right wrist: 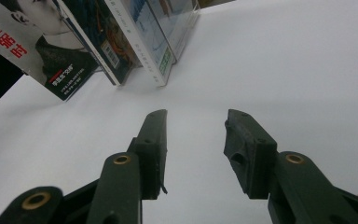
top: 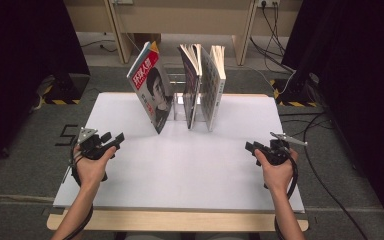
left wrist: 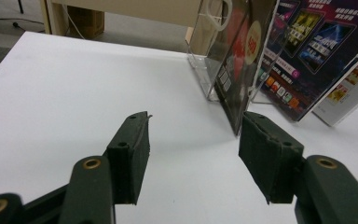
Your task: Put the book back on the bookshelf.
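We see three magazines standing at centre-top of the high view, slotted in a clear acrylic rack (left wrist: 205,70) at the far middle of the white table (top: 180,170). The left one, a red-titled portrait magazine (top: 151,85), leans hard to the left with only its bottom edge by the rack, so it looks the loosest and likeliest to get handled first. The middle magazine (top: 191,85) and the right magazine (top: 214,85) stand nearly upright, pages fanned at the top, because the rack's dividers hold them.

Left gripper (top: 111,139) sits at lower left of the high view, over bare table, aimed up-right at the leaning cover. In the left gripper view its jaws stand wide apart with nothing between them; the dark back cover's bottom corner (left wrist: 235,112) shows just beyond the right pad, not touched.

Right gripper (top: 252,148) sits at lower right of the high view, pointing left toward the rack, well apart from it. Its jaws are also parted, roughly mid-width, gripping nothing; white table shows in the gap.

We judge both hands are staged either side of the rack so either side can be approached; no contact yet.
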Demonstrator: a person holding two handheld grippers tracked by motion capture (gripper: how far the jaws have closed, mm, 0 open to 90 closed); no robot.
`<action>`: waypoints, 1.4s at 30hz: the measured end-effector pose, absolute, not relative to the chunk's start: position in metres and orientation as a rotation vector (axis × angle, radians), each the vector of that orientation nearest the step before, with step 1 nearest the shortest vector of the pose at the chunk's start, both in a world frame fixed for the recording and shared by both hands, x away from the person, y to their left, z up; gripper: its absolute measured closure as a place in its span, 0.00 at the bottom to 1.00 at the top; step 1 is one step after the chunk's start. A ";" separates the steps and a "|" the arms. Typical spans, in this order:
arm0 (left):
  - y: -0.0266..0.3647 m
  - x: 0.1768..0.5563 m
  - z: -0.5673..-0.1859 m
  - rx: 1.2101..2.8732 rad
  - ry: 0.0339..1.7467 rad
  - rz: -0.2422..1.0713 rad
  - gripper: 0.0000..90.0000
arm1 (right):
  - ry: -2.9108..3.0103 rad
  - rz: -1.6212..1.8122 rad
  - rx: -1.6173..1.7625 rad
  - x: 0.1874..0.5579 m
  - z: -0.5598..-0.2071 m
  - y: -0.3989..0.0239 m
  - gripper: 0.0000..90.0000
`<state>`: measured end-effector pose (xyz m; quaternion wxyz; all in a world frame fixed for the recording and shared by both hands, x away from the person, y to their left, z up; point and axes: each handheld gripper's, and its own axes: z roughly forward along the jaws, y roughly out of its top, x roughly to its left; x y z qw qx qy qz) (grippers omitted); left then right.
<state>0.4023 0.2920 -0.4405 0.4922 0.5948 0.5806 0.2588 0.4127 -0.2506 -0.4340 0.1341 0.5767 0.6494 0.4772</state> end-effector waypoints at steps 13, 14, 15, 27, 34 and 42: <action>0.303 0.390 -0.454 1.451 1.433 0.626 0.47 | 1.885 1.381 1.675 0.412 -0.434 -0.250 0.66; 0.304 0.389 -0.454 1.452 1.436 0.625 0.47 | 1.885 1.380 1.676 0.412 -0.434 -0.250 0.66; 0.305 0.389 -0.455 1.448 1.438 0.623 0.47 | 1.886 1.379 1.676 0.412 -0.434 -0.250 0.66; 0.313 0.379 -0.468 1.459 1.463 0.622 0.47 | 1.886 1.375 1.675 0.413 -0.436 -0.250 0.66; 0.320 0.374 -0.476 1.466 1.482 0.625 0.47 | 1.889 1.374 1.670 0.413 -0.436 -0.250 0.66; 0.332 0.370 -0.487 1.483 1.523 0.638 0.47 | 1.897 1.367 1.679 0.413 -0.436 -0.249 0.66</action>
